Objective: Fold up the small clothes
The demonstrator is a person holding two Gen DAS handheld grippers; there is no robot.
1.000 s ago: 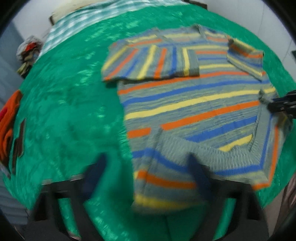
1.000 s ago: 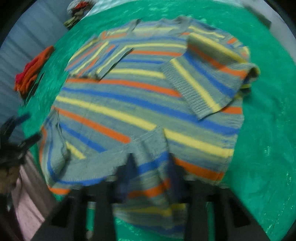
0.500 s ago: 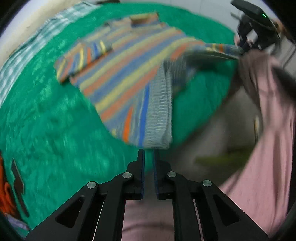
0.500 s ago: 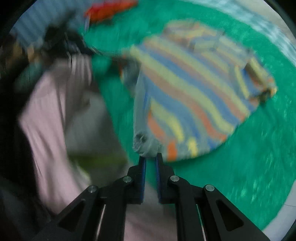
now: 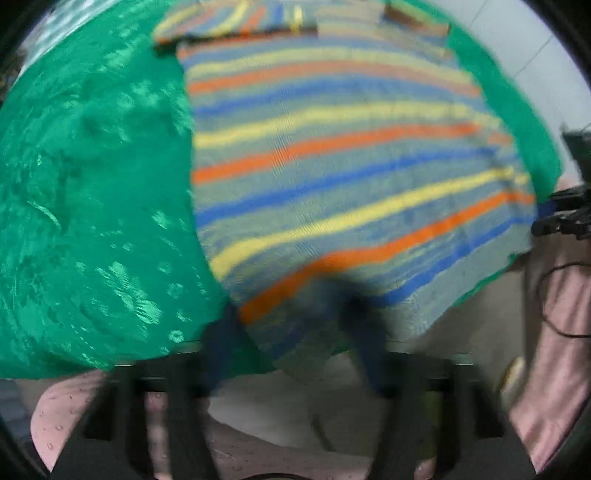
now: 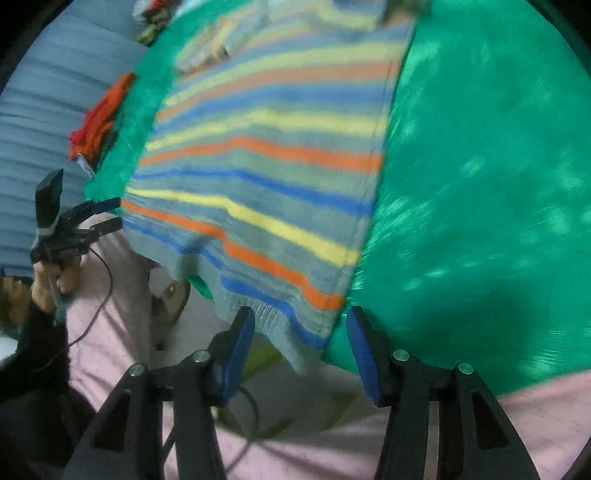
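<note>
A striped knit sweater (image 5: 332,155) in grey, blue, yellow and orange lies flat on the green cloth (image 5: 92,203), its sleeves folded in at the far end and its hem hanging over the near edge. My left gripper (image 5: 291,332) is open, its blurred blue pads either side of the hem's left corner. The sweater also shows in the right wrist view (image 6: 266,166). My right gripper (image 6: 301,343) is open, its pads either side of the hem's right corner, which hangs between them. Each gripper shows small in the other's view.
Orange and red clothes (image 6: 99,118) lie at the far left edge of the green cloth (image 6: 480,184). A pile of clothes (image 6: 151,14) sits at the back. The person's pink clothing (image 6: 295,443) fills the near side, below the table edge.
Half a second ago both grippers were shut on the hem corners and held them up. Now both have opened and the sweater lies spread flat again.
</note>
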